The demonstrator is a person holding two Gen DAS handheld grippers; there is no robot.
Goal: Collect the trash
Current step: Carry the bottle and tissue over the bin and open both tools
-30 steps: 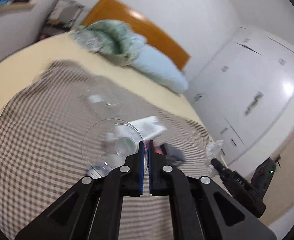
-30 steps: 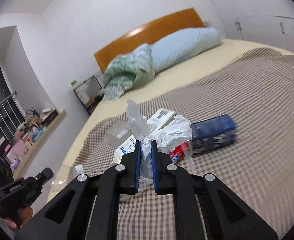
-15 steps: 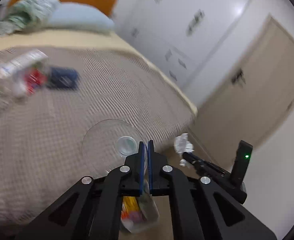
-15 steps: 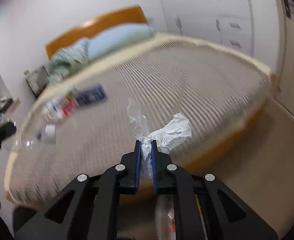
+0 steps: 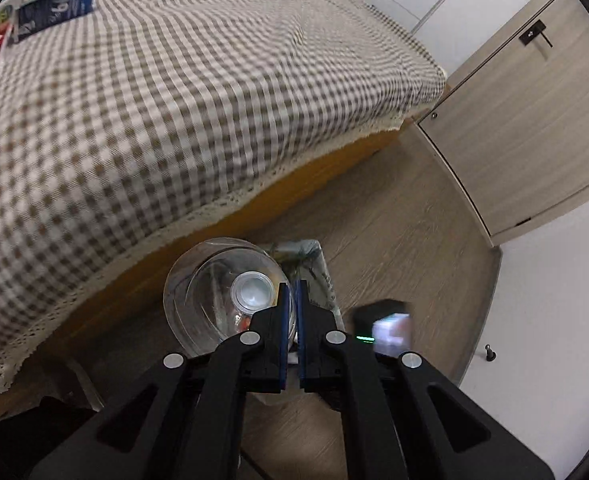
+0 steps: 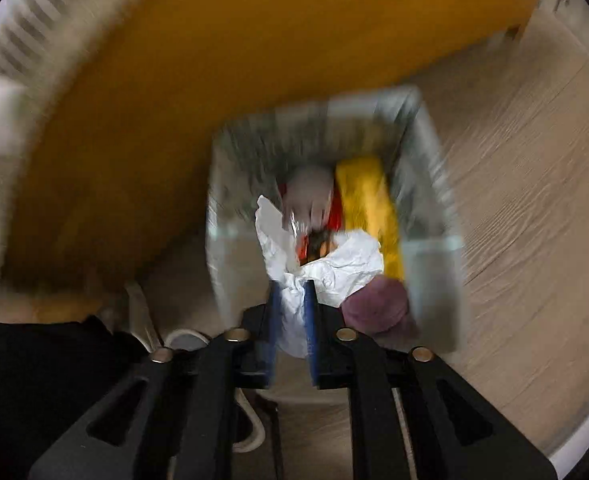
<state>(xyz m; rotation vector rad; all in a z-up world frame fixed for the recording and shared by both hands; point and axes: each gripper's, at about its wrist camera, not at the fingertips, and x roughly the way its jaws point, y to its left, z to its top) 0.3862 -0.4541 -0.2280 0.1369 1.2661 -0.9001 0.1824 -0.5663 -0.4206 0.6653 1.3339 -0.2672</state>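
Tissue point(image 6: 334, 272) hangs between my opening right gripper point(image 6: 292, 300) over the trash bin point(image 6: 430, 248) beside the bed point(image 5: 174, 100), while my left gripper point(image 5: 290, 312) pinches the clear plastic cup point(image 5: 214, 300); snagged on a pad, the tissue could miss the bin.

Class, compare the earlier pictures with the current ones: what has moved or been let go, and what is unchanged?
Both grippers swung from above the checked bed down to the lined trash bin on the floor. The right gripper is opening around the crumpled white paper. The left gripper stays shut on the clear plastic cup.
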